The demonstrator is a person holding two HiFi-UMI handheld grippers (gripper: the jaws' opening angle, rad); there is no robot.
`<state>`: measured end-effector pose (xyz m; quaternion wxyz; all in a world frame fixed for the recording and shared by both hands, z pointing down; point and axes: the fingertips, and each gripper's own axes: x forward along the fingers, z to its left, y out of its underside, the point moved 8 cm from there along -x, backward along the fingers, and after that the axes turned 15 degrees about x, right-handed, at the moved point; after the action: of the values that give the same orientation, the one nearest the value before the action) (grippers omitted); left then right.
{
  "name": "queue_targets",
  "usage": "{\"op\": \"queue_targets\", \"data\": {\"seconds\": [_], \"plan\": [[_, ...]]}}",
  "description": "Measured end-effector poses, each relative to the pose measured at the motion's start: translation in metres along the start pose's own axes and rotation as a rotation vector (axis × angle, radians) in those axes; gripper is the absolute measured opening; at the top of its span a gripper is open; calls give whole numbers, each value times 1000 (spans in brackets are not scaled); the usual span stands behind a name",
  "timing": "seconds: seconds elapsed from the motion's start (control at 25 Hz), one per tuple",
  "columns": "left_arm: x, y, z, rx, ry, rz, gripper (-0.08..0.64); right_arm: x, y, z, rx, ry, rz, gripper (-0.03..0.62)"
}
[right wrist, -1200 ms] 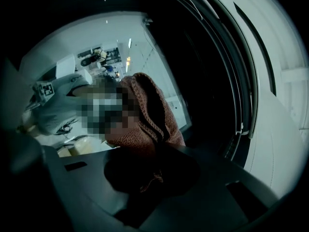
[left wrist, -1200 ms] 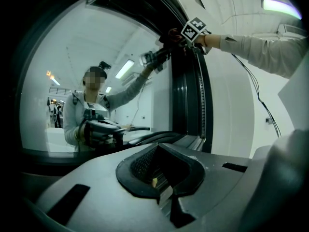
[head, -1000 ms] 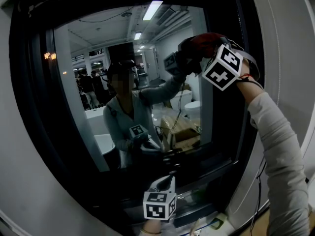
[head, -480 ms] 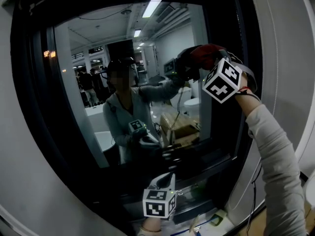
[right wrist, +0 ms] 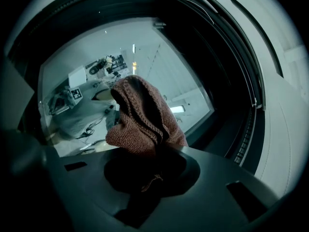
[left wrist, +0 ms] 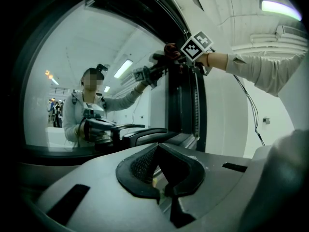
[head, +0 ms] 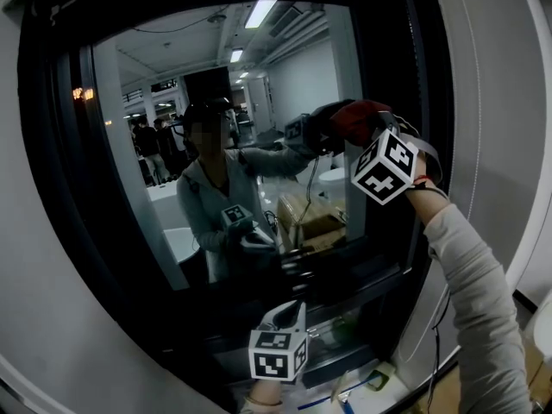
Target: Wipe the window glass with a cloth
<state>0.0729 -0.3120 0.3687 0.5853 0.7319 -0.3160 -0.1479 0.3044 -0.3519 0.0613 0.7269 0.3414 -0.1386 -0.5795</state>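
Note:
The window glass [head: 155, 102] is dark and mirrors the room and the person. A reddish-brown knitted cloth [head: 360, 115] is pressed on the glass near its right edge, at upper-middle height, with my right gripper [head: 347, 126] shut on it. In the right gripper view the cloth [right wrist: 142, 115] bulges up out of the right gripper [right wrist: 145, 170] toward the pane [right wrist: 159, 66]. My left gripper [head: 289, 316] hangs low at the bottom centre near the sill, off the glass. Seen in its own view, the left gripper [left wrist: 157, 180] is shut on nothing, and the cloth [left wrist: 170, 47] shows far above.
A thick black frame [head: 423, 145] surrounds the pane, with a dark sill [head: 362, 291] below. A white wall [head: 492, 102] runs along the right, with a cable [head: 442, 335] hanging down it. Small items lie at the bottom [head: 373, 383].
My right gripper has slid the cloth down the glass along its right edge. The left gripper has stayed low near the sill.

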Motion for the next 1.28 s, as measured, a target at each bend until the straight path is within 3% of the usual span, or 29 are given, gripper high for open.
{"op": "queue_targets", "data": {"seconds": [1.28], "plan": [[-12, 8, -13, -43, 8, 9, 5, -34, 118, 129, 43, -210, 140, 43]]}}
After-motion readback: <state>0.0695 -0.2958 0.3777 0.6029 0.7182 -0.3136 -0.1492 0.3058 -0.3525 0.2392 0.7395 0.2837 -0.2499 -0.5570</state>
